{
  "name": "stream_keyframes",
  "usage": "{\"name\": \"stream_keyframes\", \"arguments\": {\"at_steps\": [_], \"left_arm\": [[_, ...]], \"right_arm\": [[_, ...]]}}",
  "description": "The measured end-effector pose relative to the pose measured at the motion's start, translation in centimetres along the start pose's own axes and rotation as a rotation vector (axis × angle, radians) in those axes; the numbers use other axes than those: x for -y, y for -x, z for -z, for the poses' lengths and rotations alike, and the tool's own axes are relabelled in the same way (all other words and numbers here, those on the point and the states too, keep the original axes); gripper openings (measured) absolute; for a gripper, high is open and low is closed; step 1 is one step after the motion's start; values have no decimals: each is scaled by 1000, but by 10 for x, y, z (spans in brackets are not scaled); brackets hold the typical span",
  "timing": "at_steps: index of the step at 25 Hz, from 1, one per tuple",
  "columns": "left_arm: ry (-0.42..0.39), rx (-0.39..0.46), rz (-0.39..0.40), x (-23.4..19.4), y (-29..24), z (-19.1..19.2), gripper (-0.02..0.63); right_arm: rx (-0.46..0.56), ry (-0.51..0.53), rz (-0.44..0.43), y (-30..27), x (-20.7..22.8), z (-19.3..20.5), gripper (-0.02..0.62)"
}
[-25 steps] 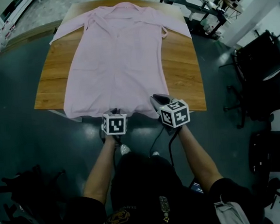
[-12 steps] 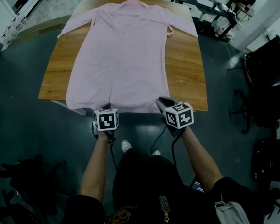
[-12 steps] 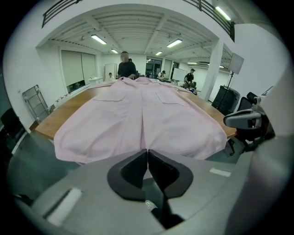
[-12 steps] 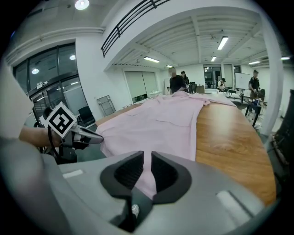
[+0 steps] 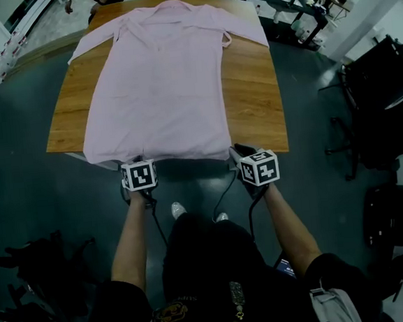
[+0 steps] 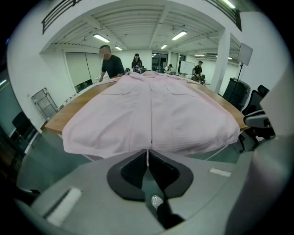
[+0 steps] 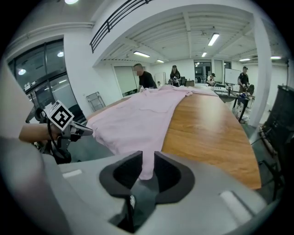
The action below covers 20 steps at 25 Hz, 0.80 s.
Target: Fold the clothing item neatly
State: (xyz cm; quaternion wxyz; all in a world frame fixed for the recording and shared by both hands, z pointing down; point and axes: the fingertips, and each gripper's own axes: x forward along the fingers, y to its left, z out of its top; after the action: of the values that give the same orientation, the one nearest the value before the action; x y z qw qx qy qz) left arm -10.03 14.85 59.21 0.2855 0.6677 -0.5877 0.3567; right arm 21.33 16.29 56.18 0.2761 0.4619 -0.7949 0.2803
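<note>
A pink shirt [image 5: 155, 76] lies flat and face up on the wooden table [image 5: 255, 96], collar at the far end, its hem hanging over the near edge. My left gripper [image 5: 133, 163] is at the hem's left corner. In the left gripper view its jaws [image 6: 147, 153] are shut on a thin fold of the hem [image 6: 151, 114], having closed on it moments ago. My right gripper [image 5: 234, 154] is at the hem's right corner. Its jaws [image 7: 147, 167] grip a bunched bit of pink cloth [image 7: 142, 119]; they have just been opening a little, with the cloth still between the pads.
Black office chairs [image 5: 385, 98] stand to the right of the table, and dark bags [image 5: 36, 269] lie on the floor at the left. People [image 6: 109, 64] stand beyond the table's far end. A desk with gear [image 5: 279, 3] is at the back right.
The two grippers have moved apart along the near edge, left one leftward and right one rightward. The hem now lies stretched wider between them.
</note>
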Motion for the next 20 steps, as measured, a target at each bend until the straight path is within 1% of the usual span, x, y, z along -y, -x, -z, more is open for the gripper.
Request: {"name": "stream_keyframes", "arguments": {"at_steps": [3,8,12,13,15,17,20], "left_arm": [[27,5,5,2,3,5,21],[20,51,42,21,18,-1,21],[-4,79,67,38,28,-13,21],[-8,81,75,42,29,-14,21],[-20,86,89,50,30,-16,21],[-30,90,98,57,32,-18,20],[-40,87,101,66,36,-18,20]], "right_arm": [[-33,-25,-3,-4,3,15,89],[-98,-109,-51,-23,1,44,117],[-120,-147,-80,-39,0,53,123],[-118,-146,-81,-40,-1,54,120],[-118,-130,-85,-41,-2,54,40],[-127,-108,-95,-38,-4,55,26],[-139,-89,-103,-30,-3,62,26]]}}
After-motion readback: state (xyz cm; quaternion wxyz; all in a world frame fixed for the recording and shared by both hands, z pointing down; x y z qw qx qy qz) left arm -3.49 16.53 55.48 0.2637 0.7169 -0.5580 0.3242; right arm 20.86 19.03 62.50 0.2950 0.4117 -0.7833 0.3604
